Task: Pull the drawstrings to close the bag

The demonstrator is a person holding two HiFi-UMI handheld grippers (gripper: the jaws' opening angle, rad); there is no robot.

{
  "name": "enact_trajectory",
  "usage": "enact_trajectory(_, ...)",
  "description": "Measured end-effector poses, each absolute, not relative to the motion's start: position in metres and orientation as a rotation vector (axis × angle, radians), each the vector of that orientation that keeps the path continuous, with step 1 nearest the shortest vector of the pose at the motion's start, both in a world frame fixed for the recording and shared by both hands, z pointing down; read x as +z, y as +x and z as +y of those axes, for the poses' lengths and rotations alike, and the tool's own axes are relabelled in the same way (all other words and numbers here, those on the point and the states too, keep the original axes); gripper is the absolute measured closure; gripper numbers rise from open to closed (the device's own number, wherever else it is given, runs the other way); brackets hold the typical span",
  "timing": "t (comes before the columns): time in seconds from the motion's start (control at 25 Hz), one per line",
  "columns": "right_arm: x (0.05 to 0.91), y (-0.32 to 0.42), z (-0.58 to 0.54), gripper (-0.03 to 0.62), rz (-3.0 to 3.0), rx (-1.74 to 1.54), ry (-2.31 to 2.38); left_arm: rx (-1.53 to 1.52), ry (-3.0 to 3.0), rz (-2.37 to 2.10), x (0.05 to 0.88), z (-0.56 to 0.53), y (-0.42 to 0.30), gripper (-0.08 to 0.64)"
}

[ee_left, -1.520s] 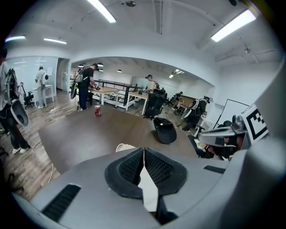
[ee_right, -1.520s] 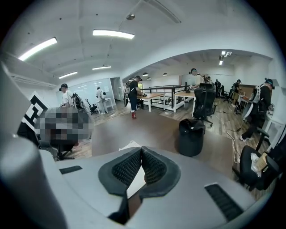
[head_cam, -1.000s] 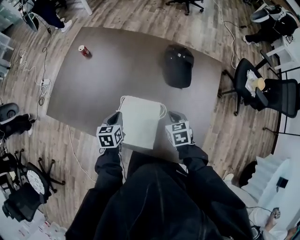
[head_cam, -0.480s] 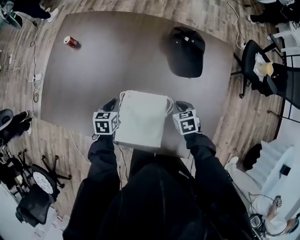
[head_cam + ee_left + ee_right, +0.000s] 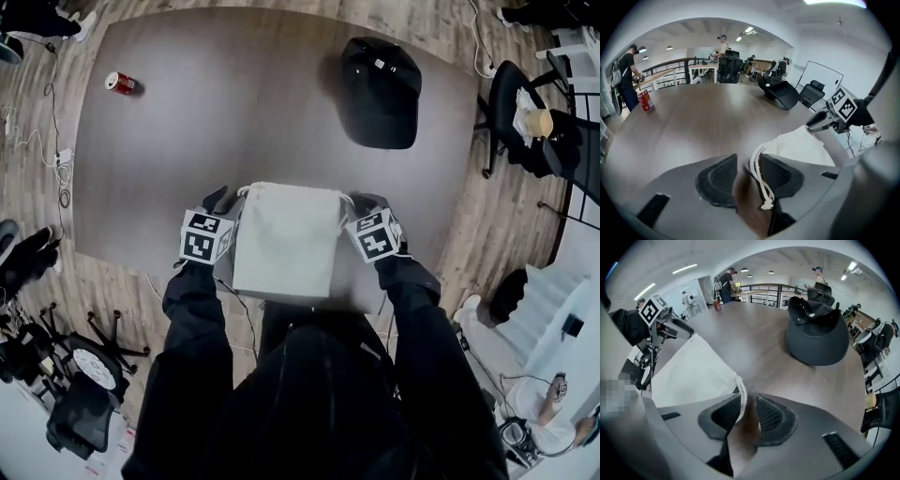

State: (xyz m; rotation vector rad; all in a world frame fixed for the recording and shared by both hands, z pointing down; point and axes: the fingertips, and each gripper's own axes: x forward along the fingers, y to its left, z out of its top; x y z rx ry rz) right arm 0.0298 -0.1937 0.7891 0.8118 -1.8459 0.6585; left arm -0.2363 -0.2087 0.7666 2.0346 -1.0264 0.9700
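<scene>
1. A brown table (image 5: 234, 103) in an open office bears the white bag (image 5: 286, 239), which lies flat at the near edge between both claws.
2. Only the left gripper (image 5: 749, 161) view shows the knotted drawstring (image 5: 759, 180) lying loose between its jaws, which have just been opening and stand apart.
3. The right gripper (image 5: 749, 404) has the other cord (image 5: 740, 397) along one pad; its jaws have just opened, narrowly.
4. The bag's contents are hidden.
5. The black cap (image 5: 381, 92) and red can (image 5: 119, 82) sit well beyond.
</scene>
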Motion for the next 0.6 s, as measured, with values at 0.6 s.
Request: enact_trajectory(0.6, 0.801, 0.013, -0.192, 0.479, -1.831, 0.560, 0.679, 1.342, 2.222, -0.581, 0.796, -0.204, -0.216, 0.418)
